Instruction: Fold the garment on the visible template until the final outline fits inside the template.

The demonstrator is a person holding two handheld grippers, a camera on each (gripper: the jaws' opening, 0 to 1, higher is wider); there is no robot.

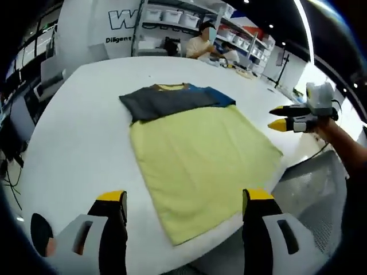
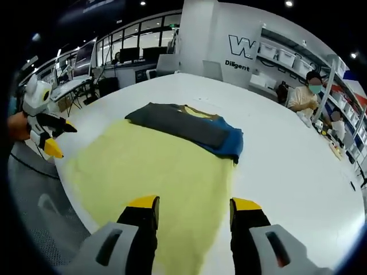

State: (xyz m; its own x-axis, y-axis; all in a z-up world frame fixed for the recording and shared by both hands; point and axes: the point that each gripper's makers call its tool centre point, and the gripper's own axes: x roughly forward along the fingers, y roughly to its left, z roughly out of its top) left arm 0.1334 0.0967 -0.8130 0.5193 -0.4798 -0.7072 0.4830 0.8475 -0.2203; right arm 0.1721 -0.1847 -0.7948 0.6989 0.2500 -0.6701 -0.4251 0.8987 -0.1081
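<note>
In the left gripper view, the left gripper (image 1: 183, 201) hovers with its yellow-tipped fingers (image 1: 112, 197) spread apart and empty, low over the near edge of the round white table (image 1: 74, 143). Just ahead lies the pale yellow garment with a dark grey and blue upper part (image 1: 195, 154), spread flat, its sleeves apparently turned in across the chest. No template outline is discernible under it. Further right, the right gripper (image 1: 282, 118) hangs beside the garment's right edge, off the cloth; in the right gripper view its fingers (image 2: 143, 203) stand parted over the yellow hem, gripping nothing. By my reading, the sleeve folds are done, while the long yellow body is not yet folded up, so most shortening remains.
</note>
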